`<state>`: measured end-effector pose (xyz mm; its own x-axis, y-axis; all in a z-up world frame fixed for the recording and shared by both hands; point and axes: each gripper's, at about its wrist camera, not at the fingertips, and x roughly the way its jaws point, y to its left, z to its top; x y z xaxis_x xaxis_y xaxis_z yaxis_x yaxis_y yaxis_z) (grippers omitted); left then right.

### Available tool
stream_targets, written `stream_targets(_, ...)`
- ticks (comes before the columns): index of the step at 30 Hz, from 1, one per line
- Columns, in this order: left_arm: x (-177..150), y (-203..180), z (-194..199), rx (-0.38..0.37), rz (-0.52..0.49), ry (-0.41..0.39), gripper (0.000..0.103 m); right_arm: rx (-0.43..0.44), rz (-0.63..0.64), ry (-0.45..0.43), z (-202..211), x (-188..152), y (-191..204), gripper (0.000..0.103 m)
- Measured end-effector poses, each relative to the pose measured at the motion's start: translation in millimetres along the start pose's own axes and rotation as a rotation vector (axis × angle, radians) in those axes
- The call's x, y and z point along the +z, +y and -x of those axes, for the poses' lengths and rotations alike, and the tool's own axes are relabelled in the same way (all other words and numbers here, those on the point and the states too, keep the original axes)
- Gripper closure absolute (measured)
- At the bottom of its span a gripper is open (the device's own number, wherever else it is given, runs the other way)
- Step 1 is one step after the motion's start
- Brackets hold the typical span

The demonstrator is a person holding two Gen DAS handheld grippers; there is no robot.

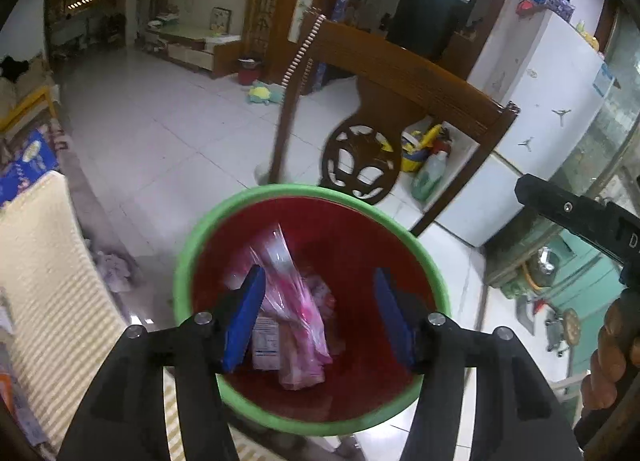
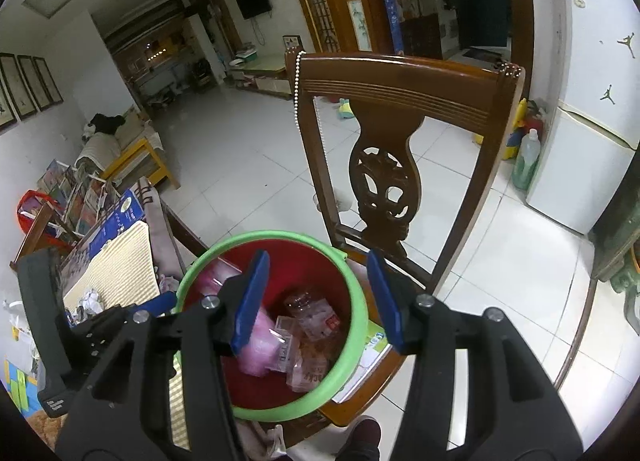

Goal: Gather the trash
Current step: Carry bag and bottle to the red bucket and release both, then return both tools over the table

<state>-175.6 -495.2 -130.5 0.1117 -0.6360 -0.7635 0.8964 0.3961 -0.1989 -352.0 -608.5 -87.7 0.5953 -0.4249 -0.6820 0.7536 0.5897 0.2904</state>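
We hold both tools over the red bin (image 1: 360,245) with the green rim (image 2: 352,293), which appears to sit on the seat of the wooden chair (image 2: 396,85); the left gripper (image 1: 320,317) is spread wide with nothing between its blue pads (image 1: 244,321), and the right gripper (image 2: 320,301) is likewise released and empty; the trash lies straight below and ahead of both, already inside the bin: a pink plastic bag (image 1: 296,301) standing roughly upright along the left tool's forward line, a clear crushed bottle (image 2: 316,313) with a red-and-white label, and printed wrappers (image 2: 300,373); we judge any coming move turns on further trash outside the bin, such as the crumpled paper (image 2: 92,299) on the striped cloth (image 2: 120,261) to the left, nearer our left hand; of the writing, only a few letters like "CK" on one wrapper are legible.
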Motion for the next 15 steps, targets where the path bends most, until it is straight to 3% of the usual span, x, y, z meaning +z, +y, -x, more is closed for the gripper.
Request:
stream_targets(7, 3, 27, 63, 0.154, 0.023, -0.123, 0.049, 0.043, 0.059, 0.019, -9, -3, 40, 0.053)
stream_targets(15, -9, 83, 140, 0.272, 0.089, -0.234, 0.049, 0.132, 0.173, 0.054, -20, -18, 125, 0.052)
